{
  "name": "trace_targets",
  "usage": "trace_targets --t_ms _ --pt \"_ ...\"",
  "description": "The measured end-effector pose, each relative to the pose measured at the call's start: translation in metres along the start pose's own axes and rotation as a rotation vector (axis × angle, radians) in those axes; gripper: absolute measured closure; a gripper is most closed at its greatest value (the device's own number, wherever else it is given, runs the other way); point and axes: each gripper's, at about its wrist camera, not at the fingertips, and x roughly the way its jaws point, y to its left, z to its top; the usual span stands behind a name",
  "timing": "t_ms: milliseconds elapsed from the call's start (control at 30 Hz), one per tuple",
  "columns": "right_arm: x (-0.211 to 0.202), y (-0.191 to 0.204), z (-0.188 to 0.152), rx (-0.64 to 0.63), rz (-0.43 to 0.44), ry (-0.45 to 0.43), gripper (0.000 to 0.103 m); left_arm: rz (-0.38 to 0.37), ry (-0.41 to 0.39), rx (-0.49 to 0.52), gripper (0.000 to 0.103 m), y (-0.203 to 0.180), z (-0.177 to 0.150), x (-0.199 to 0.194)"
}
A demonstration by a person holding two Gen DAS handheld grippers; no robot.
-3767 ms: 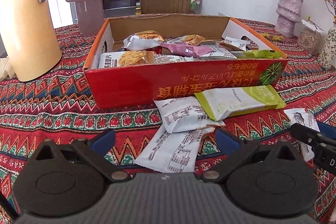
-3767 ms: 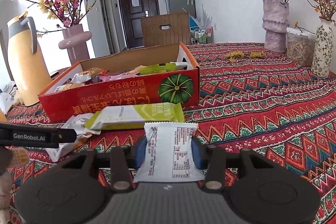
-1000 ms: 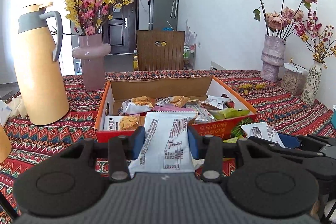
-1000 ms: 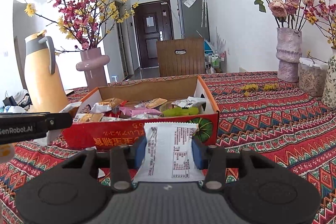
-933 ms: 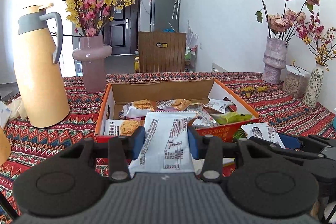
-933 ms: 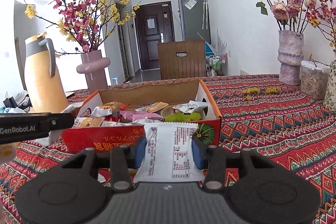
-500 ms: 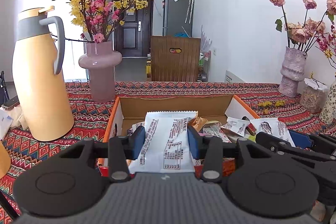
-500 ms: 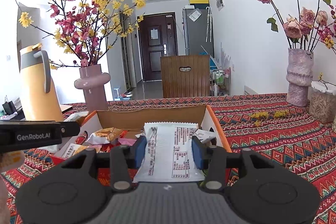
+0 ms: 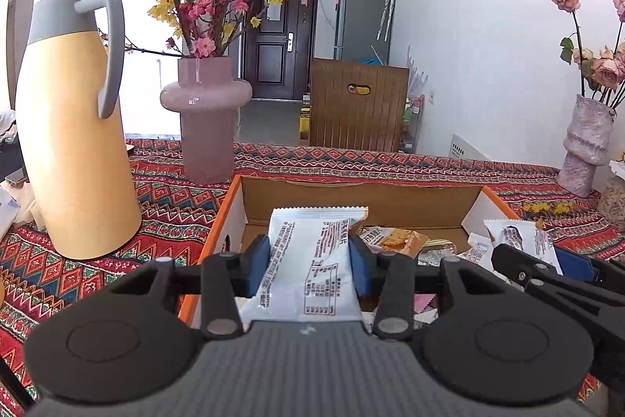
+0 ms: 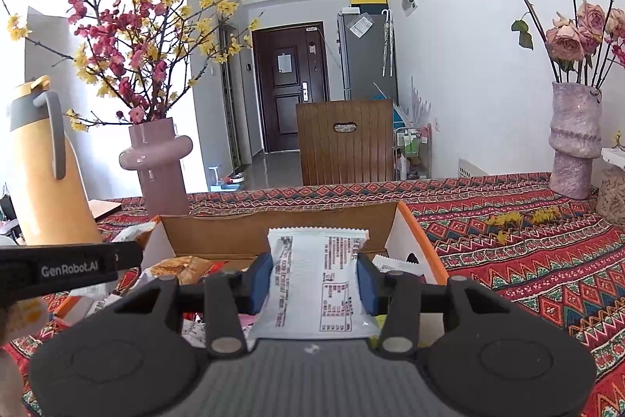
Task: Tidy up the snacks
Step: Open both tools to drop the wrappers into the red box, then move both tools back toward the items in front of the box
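- Tongs on the left clamping a white snack packet by its two long edges, blue pads pressing in on both sides, packet standing nearly upright with its printed back facing the camera.
- Tongs on the right gripping a second white packet the same way, closed only as far as the packet's width allows.
- Holding both packets by the sides, probably so the crimped top ends stay free and each can drop flat once released.
- Hovering both pairs over the near edge of the open cardboard box, pointing slightly downward toward its inside, judging as the carry-and-drop step of the tidying.
- Lying already in the box: several other wrapped snacks, heaped loosely against the right wall and middle, so aiming at the barer left part looks sensible.
- Showing at the right of the left view: the other tongs with their packet, side by side and close, so risking a bump if both release together.
- Standing on the patterned surface beside the box: a yellow jug and a pink vase, near but apart from the box.
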Motion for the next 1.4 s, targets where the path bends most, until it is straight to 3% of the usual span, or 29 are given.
trace_targets --t_ms 267,333,367,400,433,467,500,567,900,1033,1400 --pt "0.007 0.003 -0.013 -0.035 -0.025 -0.005 0.057 0.008 0.01 -0.002 0.058 0.005 -0.011 0.017" --pt "0.006 0.001 -0.013 -0.027 -0.032 -0.005 0.055 0.014 -0.003 -0.017 0.05 0.009 -0.01 0.014" --pt "0.005 0.0 -0.013 -0.019 -0.033 -0.006 0.05 0.011 -0.012 -0.025 0.043 0.01 -0.01 0.012" --pt "0.004 -0.001 -0.013 -0.012 -0.036 -0.012 0.037 0.011 -0.022 -0.032 0.037 0.011 -0.01 0.01" --pt "0.002 -0.002 -0.014 -0.005 -0.046 -0.022 0.024 0.02 -0.032 -0.039 0.025 0.012 -0.01 0.008" --pt "0.0 -0.004 -0.013 0.003 -0.053 -0.032 0.018 0.03 -0.046 -0.043 0.018 0.013 -0.01 0.006" --pt "-0.002 -0.006 -0.013 0.016 -0.054 -0.043 0.008 0.035 -0.058 -0.048 0.015 0.014 -0.01 0.004" --pt "-0.006 -0.01 -0.012 0.041 -0.054 -0.06 0.002 0.048 -0.076 -0.066 0.0 0.017 -0.009 0.0" --pt "-0.015 -0.019 -0.008 0.084 -0.042 -0.09 0.0 0.107 -0.052 -0.096 0.0 0.021 -0.006 -0.005" --pt "-0.039 -0.016 -0.001 0.074 -0.007 -0.142 0.0 0.063 -0.053 -0.098 0.0 0.023 -0.002 -0.031" --pt "-0.078 -0.007 -0.012 0.038 0.032 -0.077 0.0 0.041 -0.016 -0.051 0.0 0.036 -0.015 -0.078"
